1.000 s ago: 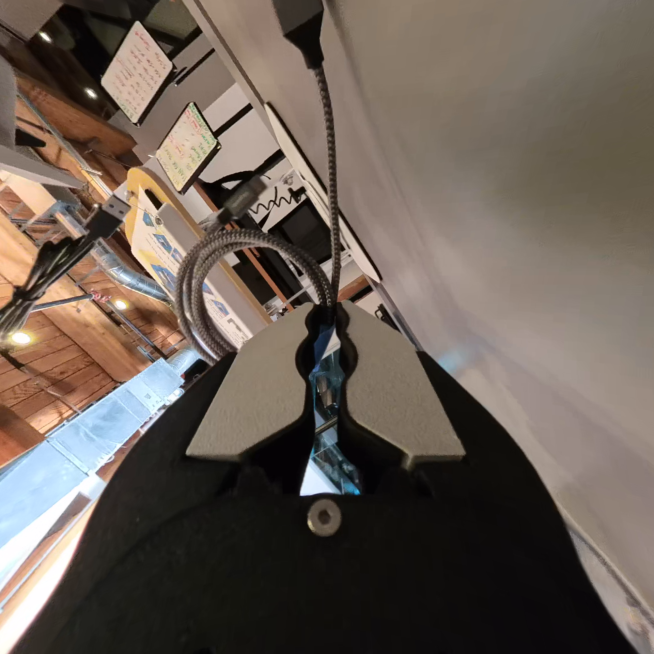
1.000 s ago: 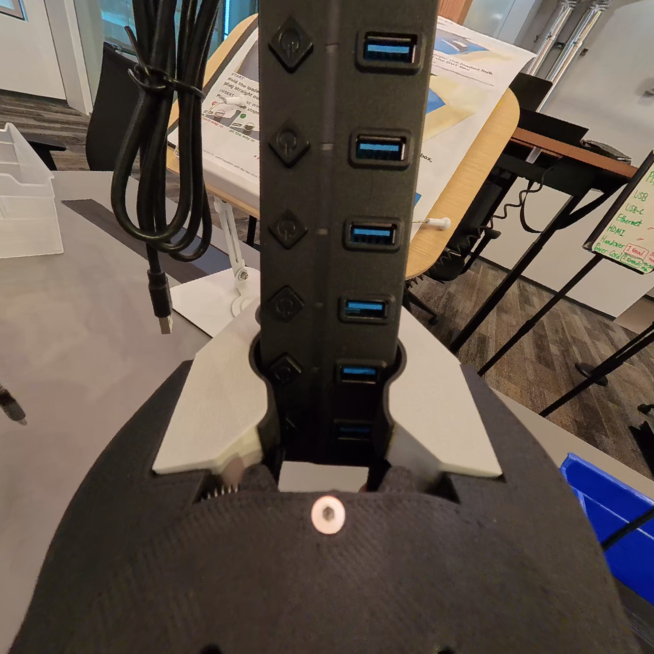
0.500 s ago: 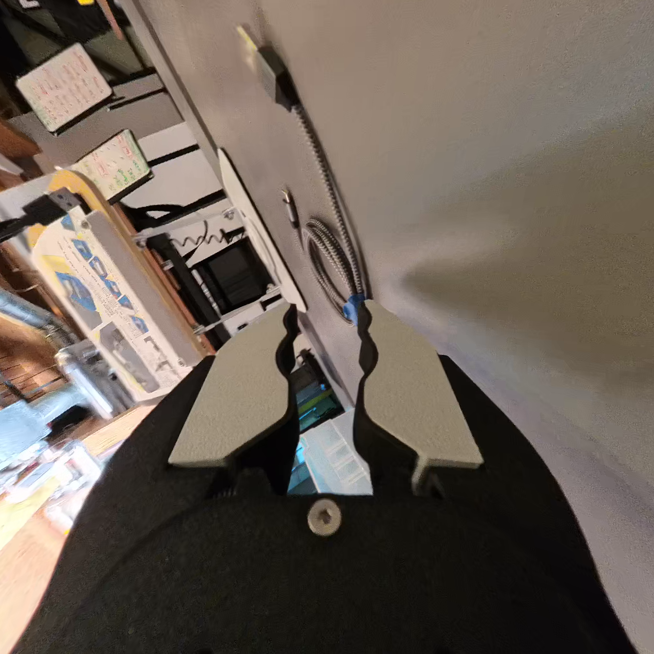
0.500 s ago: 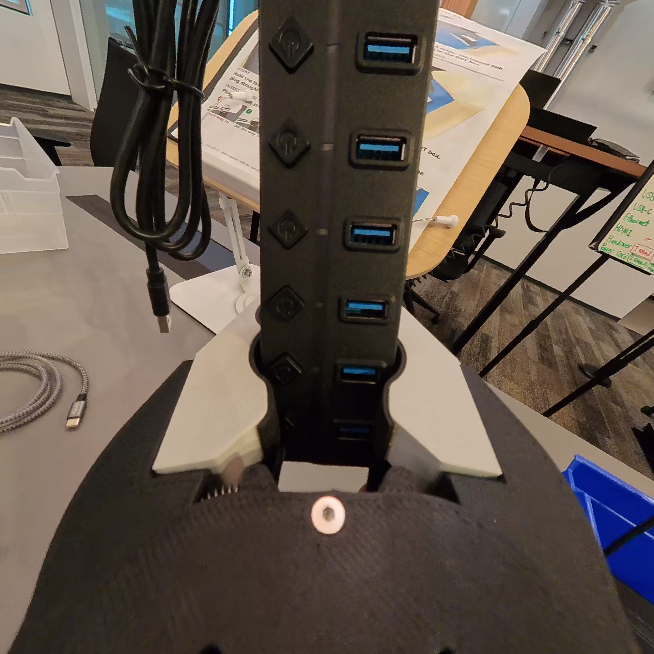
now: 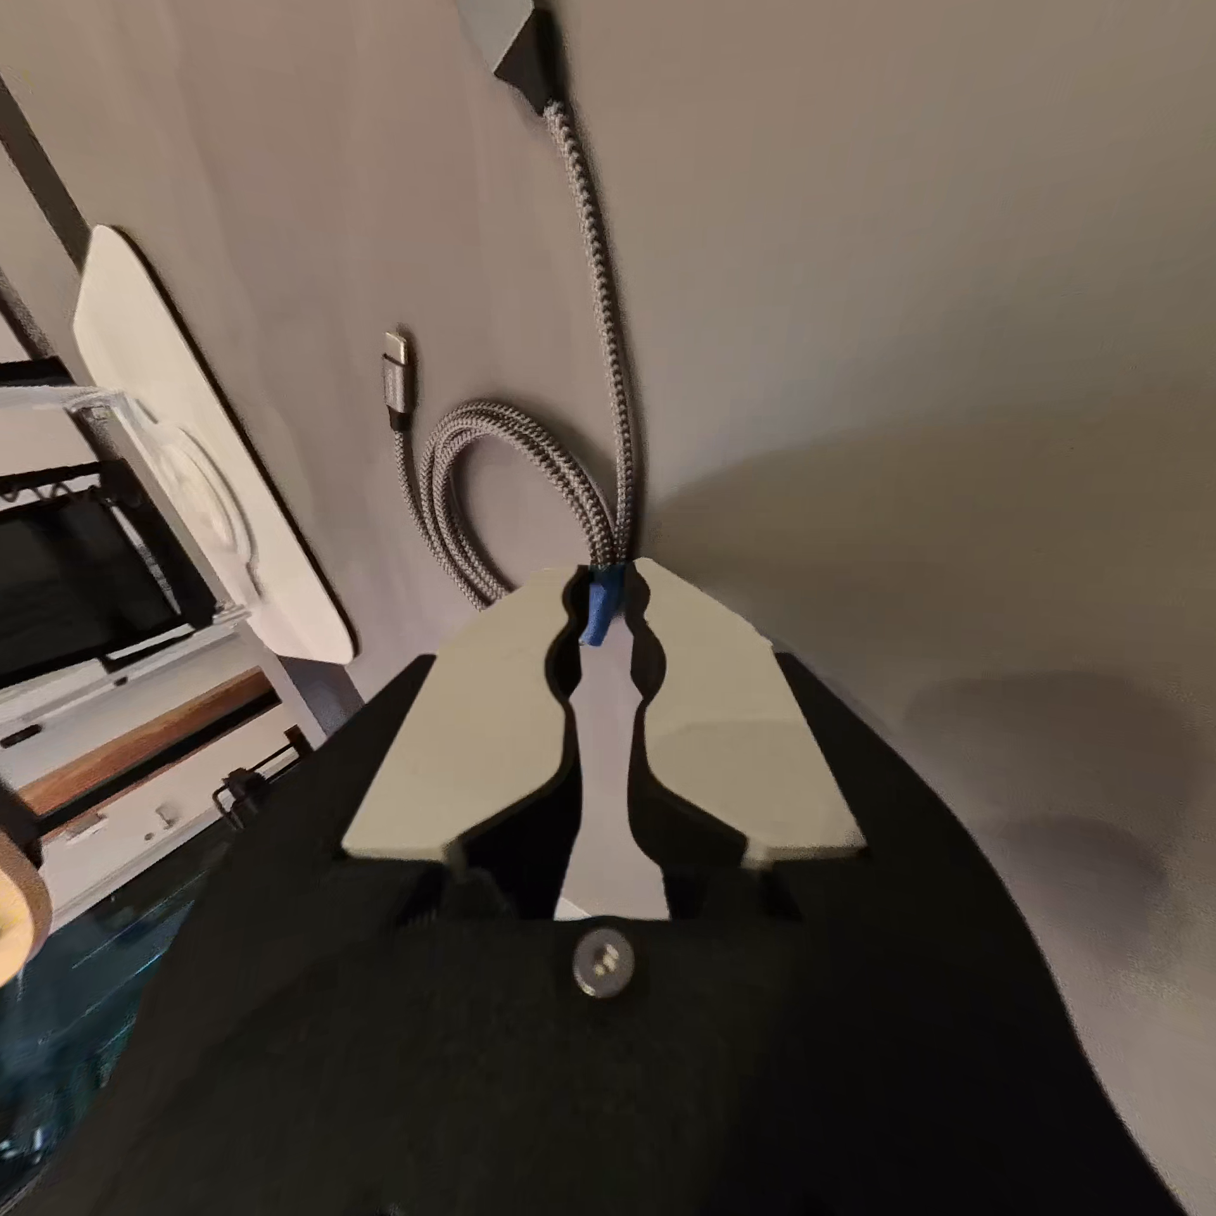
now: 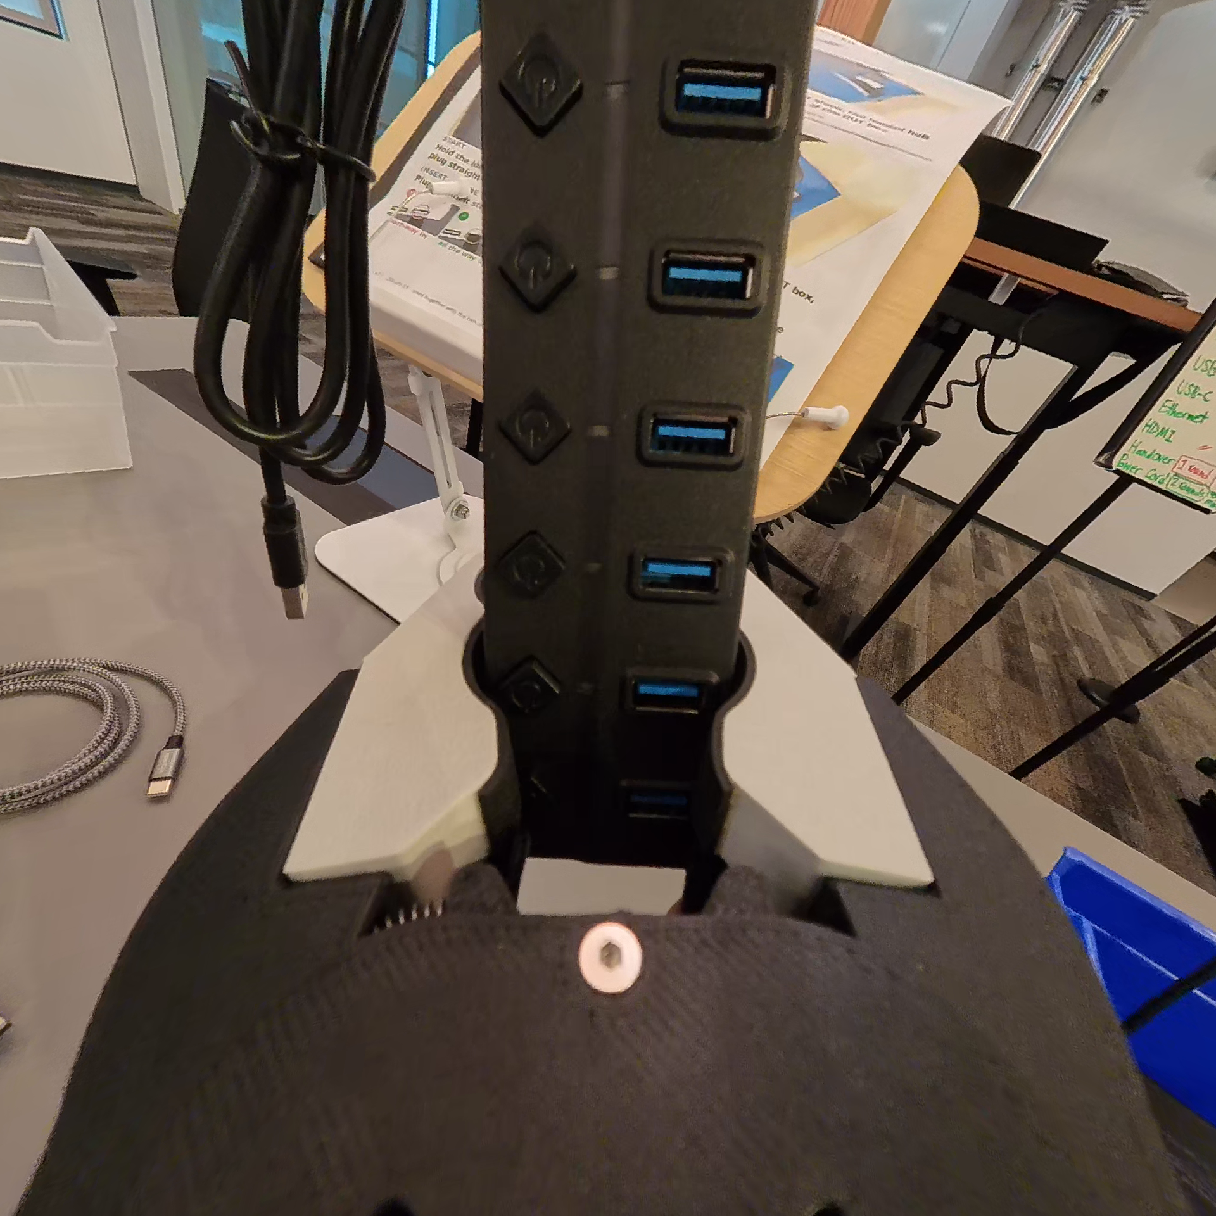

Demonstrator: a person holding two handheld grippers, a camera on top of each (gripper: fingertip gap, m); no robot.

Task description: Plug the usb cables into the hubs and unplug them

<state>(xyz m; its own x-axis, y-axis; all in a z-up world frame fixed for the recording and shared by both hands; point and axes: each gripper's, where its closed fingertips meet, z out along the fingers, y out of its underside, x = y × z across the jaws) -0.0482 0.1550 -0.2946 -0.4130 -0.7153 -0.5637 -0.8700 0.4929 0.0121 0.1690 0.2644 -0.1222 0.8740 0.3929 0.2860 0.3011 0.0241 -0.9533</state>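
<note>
My left gripper (image 5: pixel 607 572) is down at the grey table (image 5: pixel 921 329). Its jaws stand a narrow gap apart, closed on the blue tie (image 5: pixel 599 605) of the coiled grey braided cable (image 5: pixel 474 474). The cable lies on the table, with its USB-A plug (image 5: pixel 520 52) far ahead and its small silver plug (image 5: pixel 395 375) to the left. My right gripper (image 6: pixel 612 651) is shut on the black USB hub (image 6: pixel 612 395) and holds it upright, with several empty blue ports facing me. The hub's own black cord (image 6: pixel 283 329) hangs bundled at its left. The braided cable (image 6: pixel 85 710) also shows in the right wrist view.
A white stand base (image 6: pixel 395 566) sits at the table's far edge, also in the left wrist view (image 5: pixel 197 428). A clear plastic tray (image 6: pixel 46 368) stands at the left. A blue bin (image 6: pixel 1151 987) is at the right. Beyond are a poster board (image 6: pixel 875 263) and a whiteboard (image 6: pixel 1178 428). Spacing between my two grippers at the tips: around 30 centimeters.
My left gripper lowered the braided cable onto the table and opened wide. Its jaws have since narrowed around the blue tie. The right gripper and hub have hardly moved.
</note>
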